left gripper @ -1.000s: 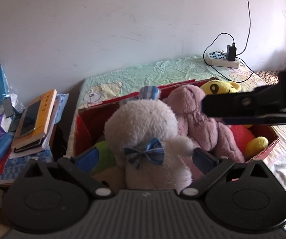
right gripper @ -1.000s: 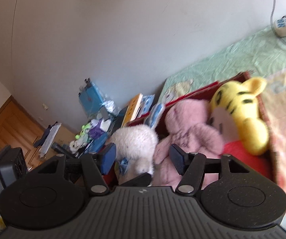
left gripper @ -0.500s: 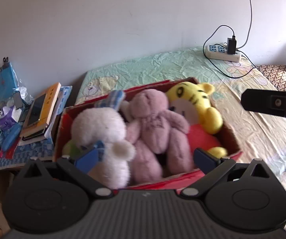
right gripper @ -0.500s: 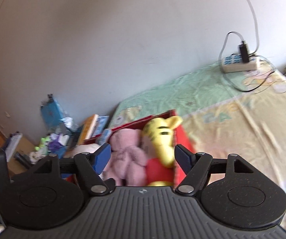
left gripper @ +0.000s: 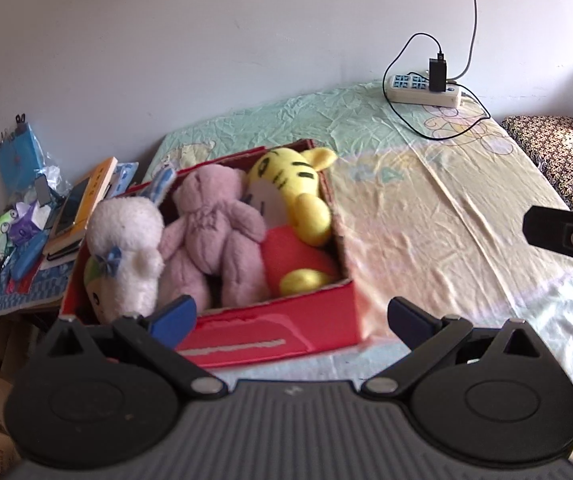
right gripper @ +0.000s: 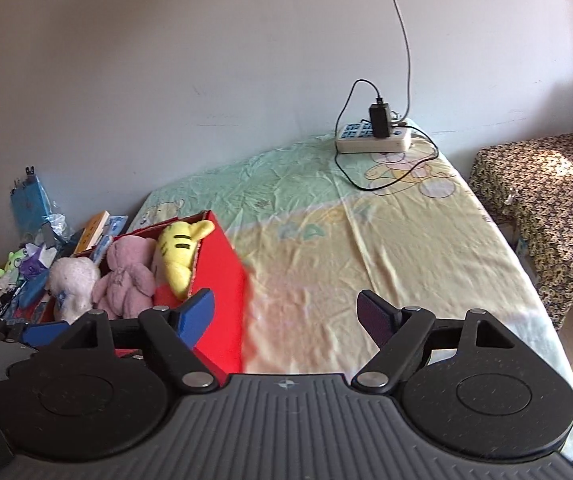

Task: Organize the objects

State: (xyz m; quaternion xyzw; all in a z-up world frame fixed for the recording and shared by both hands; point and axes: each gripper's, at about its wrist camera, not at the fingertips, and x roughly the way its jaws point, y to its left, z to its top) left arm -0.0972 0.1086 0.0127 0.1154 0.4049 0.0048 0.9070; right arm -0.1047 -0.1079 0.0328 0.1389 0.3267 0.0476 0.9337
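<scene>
A red box sits on the bed at its left side. Inside lie a white plush with a blue bow, a pink bear and a yellow tiger plush. My left gripper hangs open just before the box's near wall, nothing between its fingers. My right gripper is to the right of the box over the sheet; its jaws are opening and hold nothing. Part of the right gripper shows at the right edge of the left wrist view.
A power strip with a black charger and cables lies at the far side of the bed by the wall. A cluttered side table with books and small items stands left. A patterned stool stands right.
Both grippers pulled back from the box, so the toys look smaller and lie loose inside. The right gripper's jaws widened and swung right over the bed.
</scene>
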